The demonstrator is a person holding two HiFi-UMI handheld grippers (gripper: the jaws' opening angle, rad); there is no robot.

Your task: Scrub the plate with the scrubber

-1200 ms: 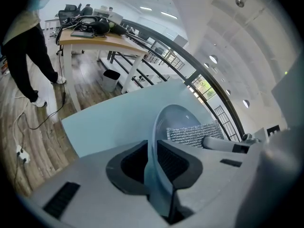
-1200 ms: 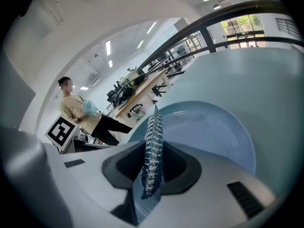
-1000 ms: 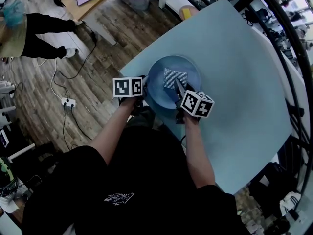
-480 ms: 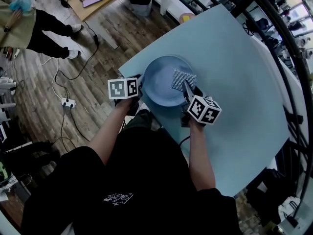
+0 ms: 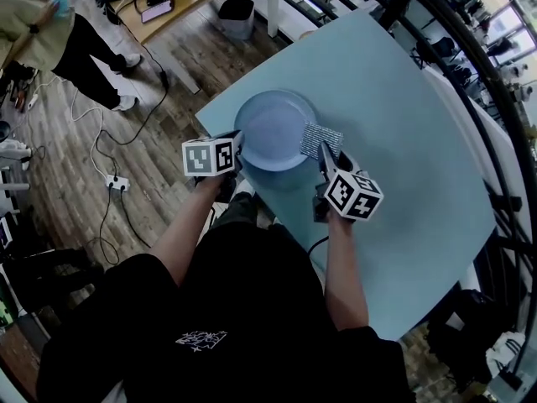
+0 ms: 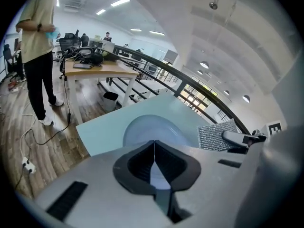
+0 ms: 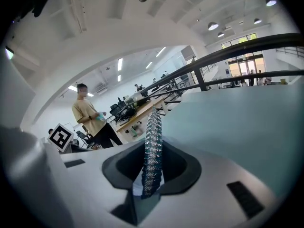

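- The table (image 5: 403,141) is pale blue and stands on a wooden floor.
- A person (image 5: 42,32) in a beige top stands well apart from it, at the head view's upper left.
- The plate (image 5: 270,128) is blue and lies flat near the table's near-left edge.
- The left gripper (image 6: 154,151) is at the plate's left rim with its jaws pressed together. I cannot tell whether they pinch the rim.
- The right gripper (image 7: 151,167) is clamped on the scrubber.
- The scrubber (image 5: 321,138) is a silver mesh pad at the plate's right rim, partly over the table.
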